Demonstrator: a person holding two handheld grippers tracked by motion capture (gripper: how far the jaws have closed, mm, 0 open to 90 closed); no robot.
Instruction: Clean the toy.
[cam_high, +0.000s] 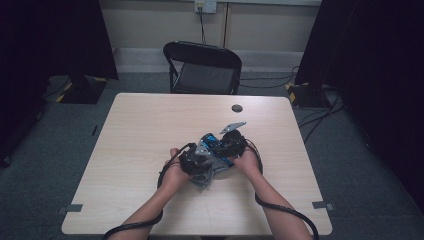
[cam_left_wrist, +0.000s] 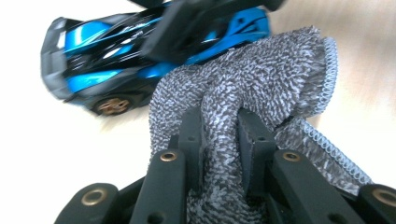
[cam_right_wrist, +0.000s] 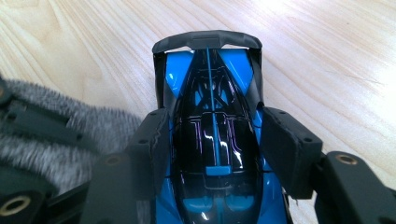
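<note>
Cloth (cam_left_wrist: 243, 88) beside clamped toy car (cam_right_wrist: 212, 140)

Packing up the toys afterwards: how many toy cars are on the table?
1. The blue and black toy car sits mid-table, gripped across its body by the right claw, with the grey cloth against it. No others visible.

Lab, black curtains (cam_high: 60, 35), taped table (cam_high: 150, 125)

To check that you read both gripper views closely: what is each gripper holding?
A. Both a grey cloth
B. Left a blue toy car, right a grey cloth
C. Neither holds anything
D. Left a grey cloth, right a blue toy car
D: in the left gripper view the jaws pinch the cloth; in the right gripper view the jaws clamp the car by its sides.
</note>
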